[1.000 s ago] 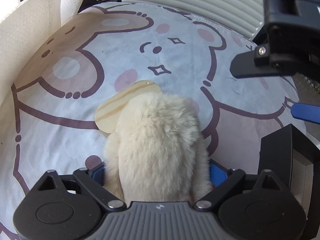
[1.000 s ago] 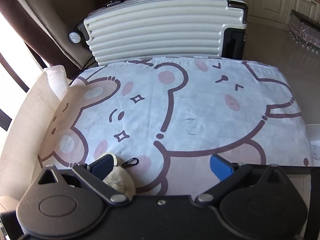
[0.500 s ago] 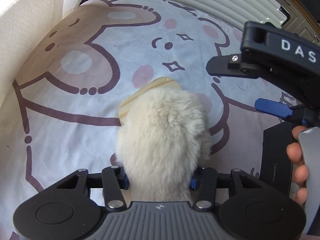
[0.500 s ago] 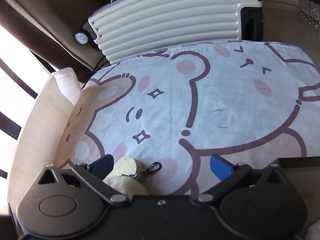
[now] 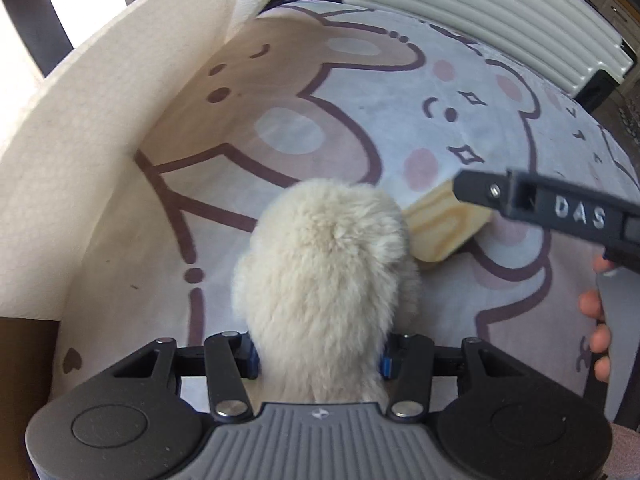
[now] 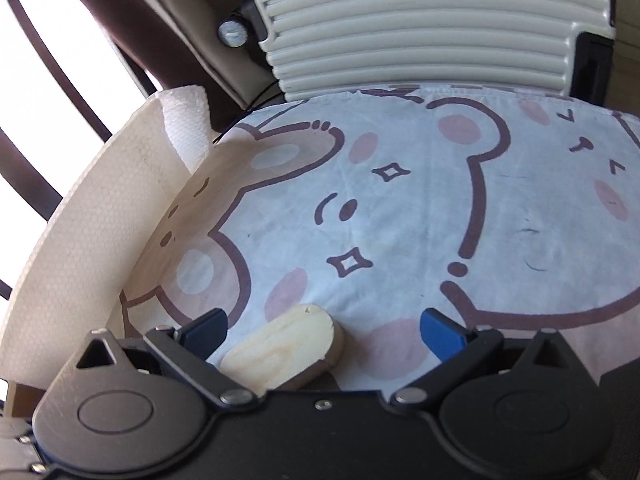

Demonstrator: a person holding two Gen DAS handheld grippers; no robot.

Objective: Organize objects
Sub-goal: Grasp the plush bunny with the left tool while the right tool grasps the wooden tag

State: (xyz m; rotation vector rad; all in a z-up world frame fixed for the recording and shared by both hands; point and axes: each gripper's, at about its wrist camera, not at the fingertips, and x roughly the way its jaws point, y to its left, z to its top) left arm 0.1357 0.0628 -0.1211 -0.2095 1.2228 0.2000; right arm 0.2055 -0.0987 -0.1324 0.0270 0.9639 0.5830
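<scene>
A fluffy cream plush toy (image 5: 324,280) fills the middle of the left wrist view, with my left gripper (image 5: 319,357) shut on its lower part, blue pads pressed into the fur on both sides. To its right a pale wooden oval piece (image 5: 444,228) lies on the bear-print cloth (image 5: 360,128). My right gripper's black finger (image 5: 560,208) hangs over that piece. In the right wrist view the wooden piece (image 6: 284,350) lies between the wide-apart fingers of my right gripper (image 6: 324,330), nearer the left one, and neither pad touches it.
A cream ribbed suitcase (image 6: 432,36) stands behind the far edge of the cloth (image 6: 420,200). A white padded sheet (image 5: 100,152) rises like a wall along the left side. A person's fingers (image 5: 596,320) hold the right gripper's handle at the right edge.
My left gripper shut on the plush toy and carried it left, off the wooden piece. My right gripper sank and tilted down until the wooden piece lay between its open fingers.
</scene>
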